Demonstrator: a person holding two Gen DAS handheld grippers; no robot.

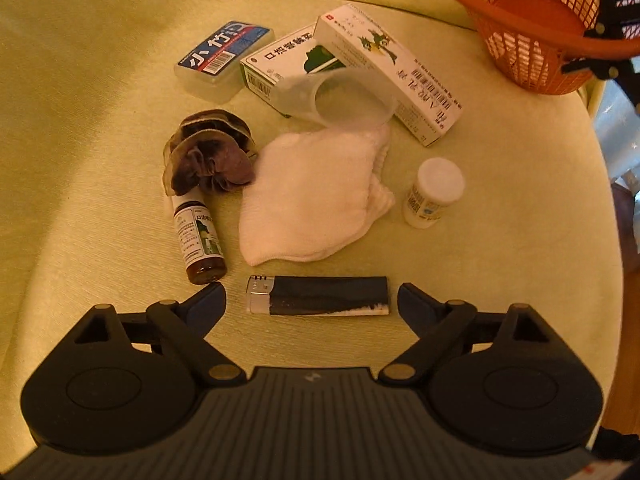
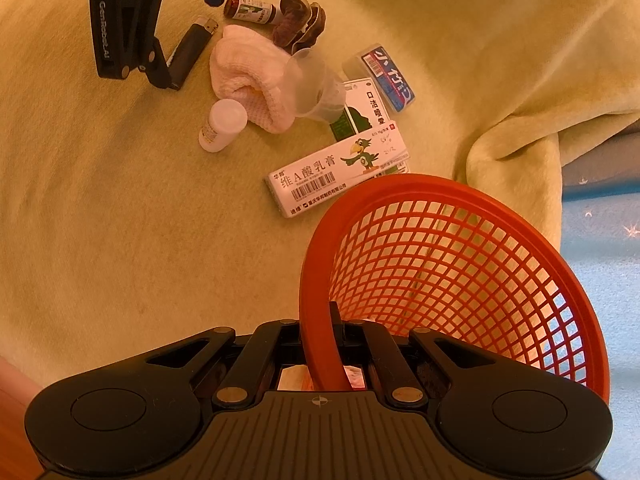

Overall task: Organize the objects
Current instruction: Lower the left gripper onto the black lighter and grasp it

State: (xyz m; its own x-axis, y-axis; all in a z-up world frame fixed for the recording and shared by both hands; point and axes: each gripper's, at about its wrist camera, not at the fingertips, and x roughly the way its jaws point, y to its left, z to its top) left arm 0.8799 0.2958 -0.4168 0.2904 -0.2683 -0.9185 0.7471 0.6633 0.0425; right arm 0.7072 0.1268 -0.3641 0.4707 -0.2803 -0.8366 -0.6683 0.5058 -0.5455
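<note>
A black lighter (image 1: pixel 318 295) (image 2: pixel 191 50) lies crosswise between the spread fingers of my left gripper (image 1: pixel 312 300), which is open just above the yellow blanket (image 1: pixel 100 160). Behind it lie a white cloth (image 1: pixel 316 196) (image 2: pixel 252 80), a brown spray bottle (image 1: pixel 198 240) (image 2: pixel 250 9), a dark scrunchie (image 1: pixel 210 152), a white pill bottle (image 1: pixel 434 192) (image 2: pixel 222 125), a clear cup (image 1: pixel 348 98), two medicine boxes (image 1: pixel 396 68) (image 1: pixel 280 64) and a clear floss case (image 1: pixel 226 58). My right gripper (image 2: pixel 322 344) is shut on the rim of the orange mesh basket (image 2: pixel 460 264) (image 1: pixel 532 20), which looks empty.
The blanket is bunched into a fold (image 2: pixel 516 148) beside the basket. Past the blanket's right edge shows a blue surface (image 2: pixel 600 264). Open blanket lies to the left of the objects (image 2: pixel 100 208).
</note>
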